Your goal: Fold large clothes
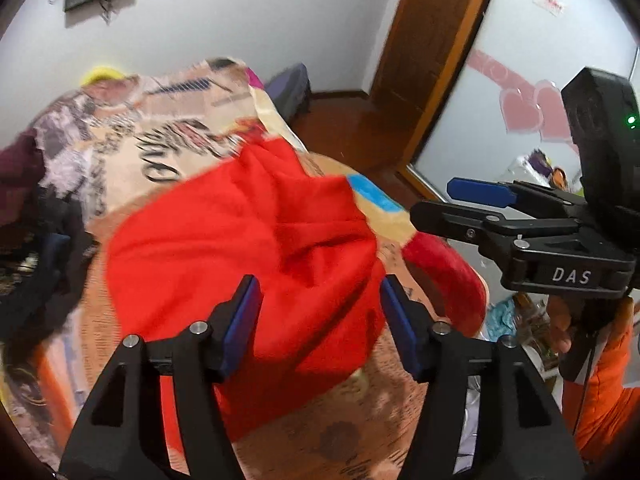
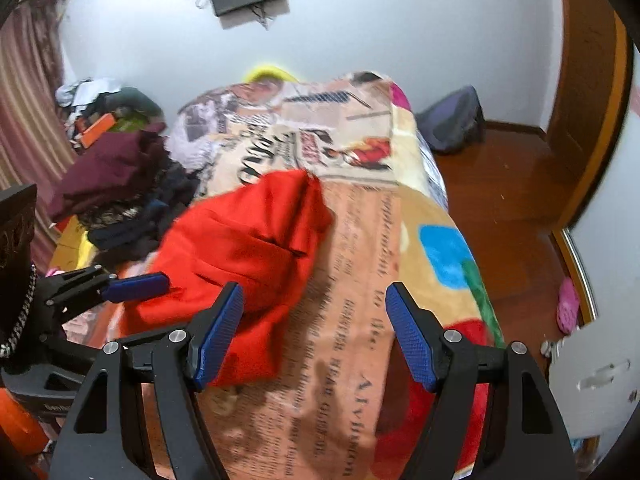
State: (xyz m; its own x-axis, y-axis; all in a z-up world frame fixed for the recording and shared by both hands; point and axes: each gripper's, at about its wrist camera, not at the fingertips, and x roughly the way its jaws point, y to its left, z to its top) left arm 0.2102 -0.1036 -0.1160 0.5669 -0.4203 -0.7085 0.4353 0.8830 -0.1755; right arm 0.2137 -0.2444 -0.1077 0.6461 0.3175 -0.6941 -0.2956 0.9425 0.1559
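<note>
Left wrist view shows the left tool spread wide with nothing in it, hovering over a rumpled red garment lying on the bed's printed blanket. The right tool is likewise wide open and empty, its left finger over the garment's near edge. The risk, I judge, is pinching blanket along with cloth, or catching one layer of a bunched fold, so the fold comes out crooked. The garment's long axis seems to run from near-left to far-right, narrowing toward a far corner.
</note>
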